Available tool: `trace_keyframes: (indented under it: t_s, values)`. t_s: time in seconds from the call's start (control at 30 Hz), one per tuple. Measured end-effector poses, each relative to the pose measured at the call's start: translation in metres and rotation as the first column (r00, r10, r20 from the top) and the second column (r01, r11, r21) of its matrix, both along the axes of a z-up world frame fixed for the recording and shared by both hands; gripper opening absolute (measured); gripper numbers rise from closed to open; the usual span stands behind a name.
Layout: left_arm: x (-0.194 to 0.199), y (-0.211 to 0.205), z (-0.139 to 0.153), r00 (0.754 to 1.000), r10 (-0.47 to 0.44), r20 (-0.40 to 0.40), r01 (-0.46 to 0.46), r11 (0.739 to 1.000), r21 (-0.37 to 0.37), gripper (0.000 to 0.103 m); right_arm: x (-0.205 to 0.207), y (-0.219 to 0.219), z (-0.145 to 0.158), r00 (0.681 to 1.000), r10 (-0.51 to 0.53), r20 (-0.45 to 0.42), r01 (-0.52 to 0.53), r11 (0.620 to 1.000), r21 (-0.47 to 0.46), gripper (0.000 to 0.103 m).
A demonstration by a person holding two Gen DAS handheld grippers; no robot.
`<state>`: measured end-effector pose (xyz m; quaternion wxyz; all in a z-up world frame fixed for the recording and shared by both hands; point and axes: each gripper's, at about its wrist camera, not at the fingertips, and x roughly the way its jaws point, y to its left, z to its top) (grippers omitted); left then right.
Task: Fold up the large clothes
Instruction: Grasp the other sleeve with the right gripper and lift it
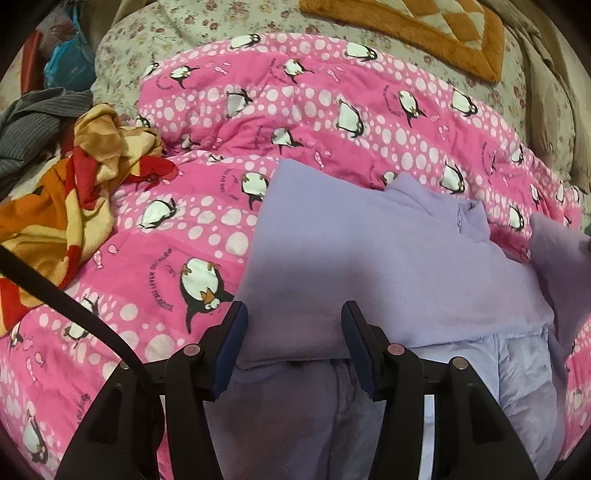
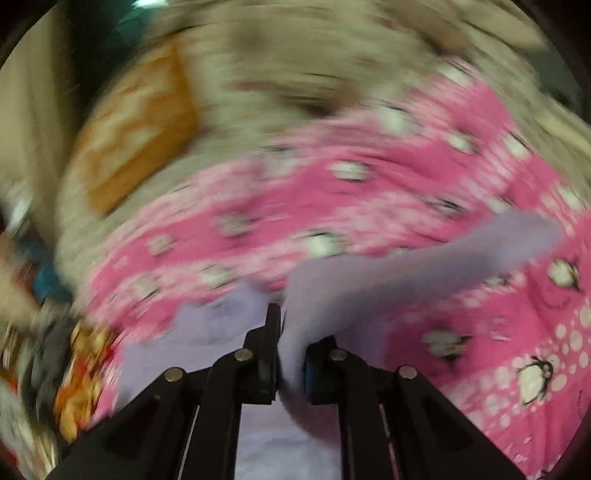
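A lilac fleece garment (image 1: 369, 251) with a zip collar lies partly folded on the pink penguin quilt (image 1: 295, 110). My left gripper (image 1: 294, 317) is open just above the garment's near folded edge, holding nothing. In the right wrist view, which is motion-blurred, my right gripper (image 2: 291, 332) is shut on the lilac sleeve (image 2: 406, 266), which stretches up and to the right over the quilt (image 2: 332, 206). That lifted sleeve also shows at the right edge of the left wrist view (image 1: 557, 258).
A crumpled orange, red and yellow cloth (image 1: 74, 192) and a grey striped garment (image 1: 33, 125) lie left of the quilt. An orange checked cushion (image 1: 436, 29) rests at the back on a floral sheet (image 1: 147, 44). A black strap (image 1: 66, 295) crosses the lower left.
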<state>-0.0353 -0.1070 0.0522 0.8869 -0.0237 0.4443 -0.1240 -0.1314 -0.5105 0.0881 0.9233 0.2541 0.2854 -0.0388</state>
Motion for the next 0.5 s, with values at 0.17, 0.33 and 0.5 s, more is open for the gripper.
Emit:
trace_keyframes:
  t_s: [0.17,0.33,0.5]
  values:
    - [-0.002,0.006,0.002,1.000,0.004,-0.009,-0.004,1.000,-0.020,0.023,0.005,0.102,-0.033,0.944,0.293,-0.152,-0.299,0.954,-0.015,0.046]
    - [-0.005,0.012,0.010,1.000,0.008,0.008,-0.008,0.999,-0.036,0.023,-0.020,0.117,-0.063,0.915,0.312,-0.256,-0.320,0.947,0.011,0.051]
    - [-0.005,0.015,0.012,1.000,0.021,0.001,-0.021,0.998,-0.053,0.023,-0.060,0.051,-0.046,0.981,0.074,-0.179,-0.069,0.997,0.035,0.077]
